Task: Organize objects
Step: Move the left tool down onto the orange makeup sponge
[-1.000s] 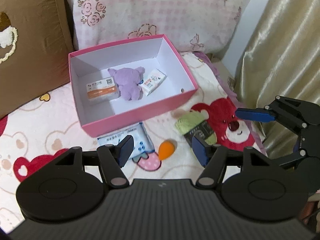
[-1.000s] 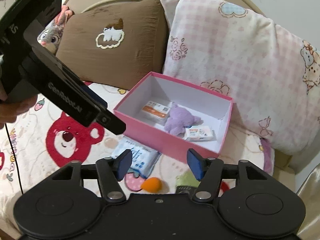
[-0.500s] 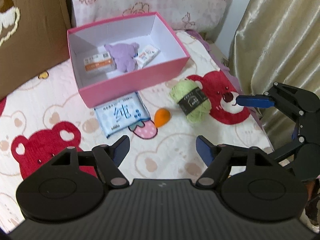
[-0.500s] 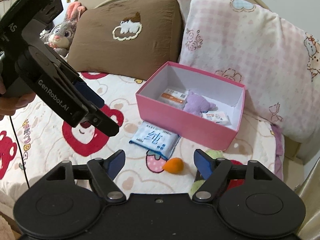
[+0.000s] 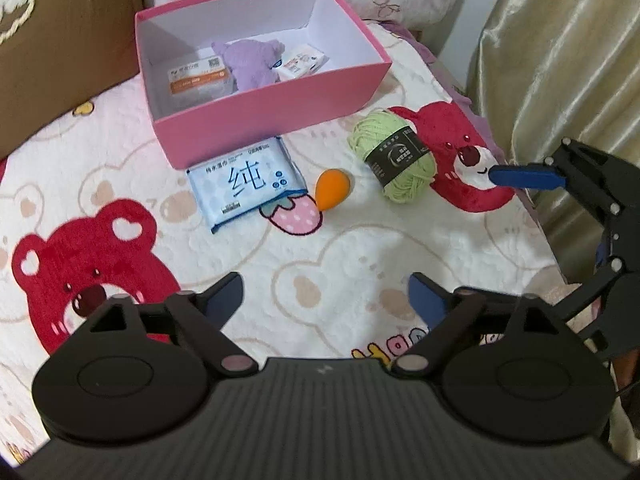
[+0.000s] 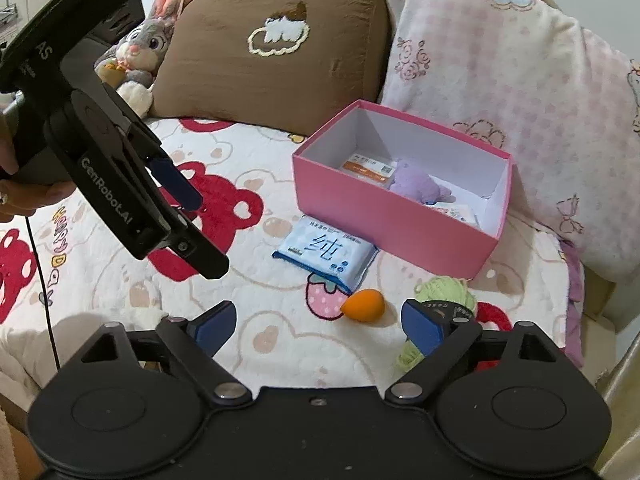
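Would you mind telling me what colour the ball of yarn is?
The ball of yarn is light green with a black label band; the left wrist view shows it best.

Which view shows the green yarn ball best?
The left wrist view: the green yarn ball lies fully visible on the blanket, dark label readable as a band. In the right wrist view, the right gripper's fingers partly hide it.
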The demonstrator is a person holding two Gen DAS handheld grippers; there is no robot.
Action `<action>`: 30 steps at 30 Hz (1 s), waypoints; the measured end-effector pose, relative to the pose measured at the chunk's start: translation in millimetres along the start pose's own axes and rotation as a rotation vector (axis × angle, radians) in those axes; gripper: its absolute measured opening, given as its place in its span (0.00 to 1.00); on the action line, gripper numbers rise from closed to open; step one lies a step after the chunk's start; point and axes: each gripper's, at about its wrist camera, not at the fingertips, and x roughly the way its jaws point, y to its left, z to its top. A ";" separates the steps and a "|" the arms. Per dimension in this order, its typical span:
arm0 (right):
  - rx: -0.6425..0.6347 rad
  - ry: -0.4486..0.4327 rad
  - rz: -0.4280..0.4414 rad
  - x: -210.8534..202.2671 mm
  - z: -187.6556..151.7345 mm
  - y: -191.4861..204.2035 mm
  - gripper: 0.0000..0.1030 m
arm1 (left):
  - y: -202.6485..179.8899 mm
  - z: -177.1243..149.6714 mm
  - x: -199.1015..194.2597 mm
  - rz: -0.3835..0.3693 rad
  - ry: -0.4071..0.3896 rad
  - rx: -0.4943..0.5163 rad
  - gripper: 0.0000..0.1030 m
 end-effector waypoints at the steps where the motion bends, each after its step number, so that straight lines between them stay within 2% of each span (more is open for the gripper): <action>1: -0.007 -0.004 0.004 2.1 -2.3 1.1 0.90 | 1.3 -2.4 1.7 0.004 -0.008 -0.020 0.98; 5: -0.055 -0.011 -0.026 16.0 -12.5 8.7 0.90 | 7.9 -11.1 11.5 -0.007 -0.032 -0.077 0.98; 11: -0.080 0.005 -0.022 42.6 -27.1 12.1 0.90 | 5.7 -21.6 31.5 0.032 -0.100 -0.023 0.98; 13: -0.065 -0.014 -0.018 50.7 -31.9 8.7 0.90 | 5.6 -23.6 39.0 0.045 -0.119 -0.018 0.98; 17: -0.078 -0.035 -0.025 67.9 -40.6 3.6 0.90 | 9.6 -22.2 59.2 0.028 -0.101 -0.026 0.98; 19: -0.117 -0.024 -0.005 77.1 -44.4 2.0 0.90 | 11.7 -22.5 66.9 0.026 -0.110 -0.039 0.96; 25: -0.107 -0.062 0.034 98.7 -54.1 -9.2 0.90 | 11.9 -21.3 89.3 0.011 -0.139 -0.050 0.96; 28: -0.136 -0.126 0.004 108.0 -61.7 -10.4 0.90 | 10.2 -22.3 98.6 0.019 -0.201 -0.053 0.96; 30: -0.152 -0.123 -0.027 119.2 -64.0 -11.5 0.90 | 10.5 -22.5 106.0 0.002 -0.238 -0.067 0.96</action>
